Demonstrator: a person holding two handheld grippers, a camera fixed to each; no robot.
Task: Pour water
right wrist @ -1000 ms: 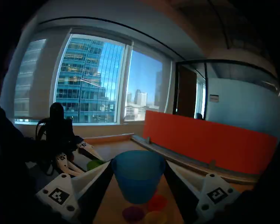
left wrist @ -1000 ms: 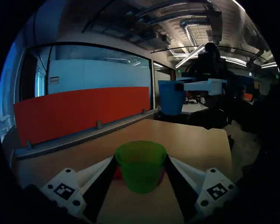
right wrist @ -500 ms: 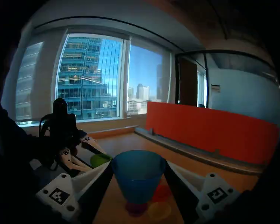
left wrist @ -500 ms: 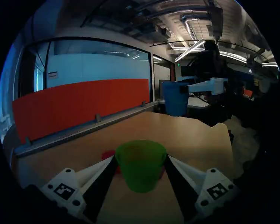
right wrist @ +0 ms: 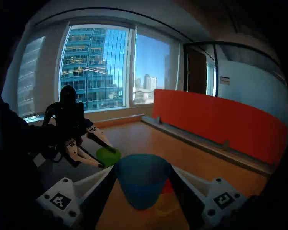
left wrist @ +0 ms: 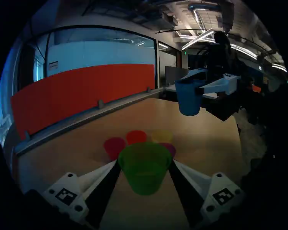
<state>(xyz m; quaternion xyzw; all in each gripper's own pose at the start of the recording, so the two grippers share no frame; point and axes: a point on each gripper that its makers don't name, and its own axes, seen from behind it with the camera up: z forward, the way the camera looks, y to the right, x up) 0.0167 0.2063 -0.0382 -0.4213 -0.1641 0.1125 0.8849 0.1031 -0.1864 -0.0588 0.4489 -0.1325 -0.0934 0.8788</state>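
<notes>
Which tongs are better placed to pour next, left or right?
Probably right: the right tongs hold the blue cup raised above the table, higher than the green cup in the left tongs.

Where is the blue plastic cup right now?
The blue plastic cup is clamped in the right gripper, low centre in the right gripper view; the left gripper view shows it upper right, held above the wooden table's far end.

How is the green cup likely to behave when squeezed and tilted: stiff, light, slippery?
The green cup looks like thin translucent plastic, so it is probably light and may flex slightly. Its smooth, tapered sides could slip in the left tool when tilted. I cannot tell whether it holds water.
</notes>
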